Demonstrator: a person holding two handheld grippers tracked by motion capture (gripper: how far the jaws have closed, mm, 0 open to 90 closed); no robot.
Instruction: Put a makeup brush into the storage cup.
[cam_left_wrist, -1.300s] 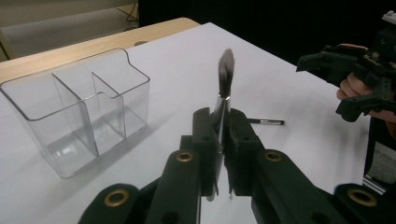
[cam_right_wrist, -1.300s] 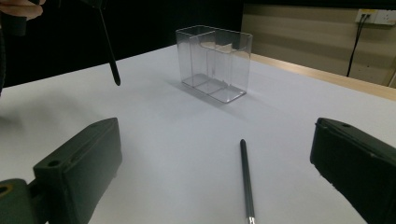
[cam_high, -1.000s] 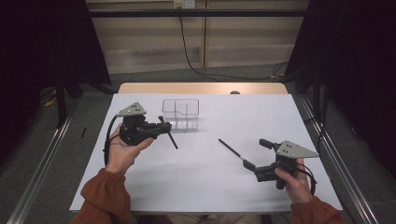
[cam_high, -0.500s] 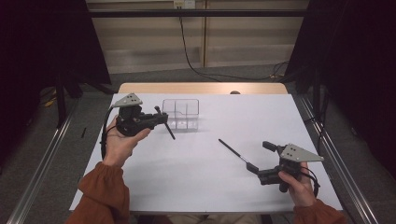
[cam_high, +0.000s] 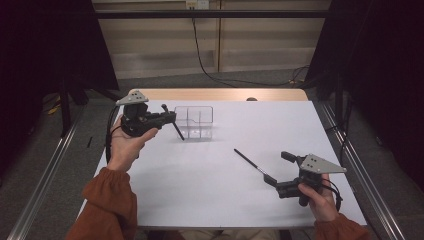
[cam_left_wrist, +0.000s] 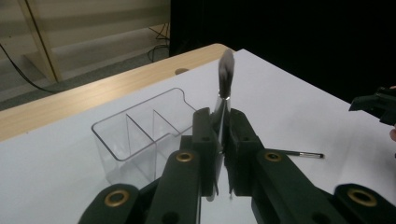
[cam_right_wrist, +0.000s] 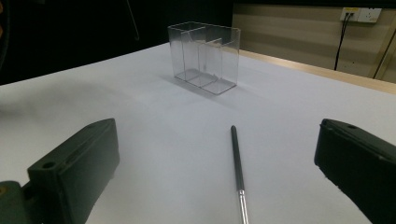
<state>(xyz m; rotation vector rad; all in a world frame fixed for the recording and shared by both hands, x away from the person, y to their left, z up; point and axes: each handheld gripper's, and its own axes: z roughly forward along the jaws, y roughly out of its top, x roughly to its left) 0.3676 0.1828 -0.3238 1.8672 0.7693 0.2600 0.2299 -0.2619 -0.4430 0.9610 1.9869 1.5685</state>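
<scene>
High view looks down and forward over the white table (cam_high: 210, 190); both gripper views sit low and close behind their jaws, sharing the clear organizer (cam_left_wrist: 135, 135) with it

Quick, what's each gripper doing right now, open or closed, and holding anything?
Left gripper: closed on a makeup brush, held above the table.
Right gripper: open, holding nothing; a second brush lies between its jaws.

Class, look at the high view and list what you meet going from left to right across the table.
Left gripper holding a brush → clear organiser → second brush lying on the white sheet → right gripper.
</scene>
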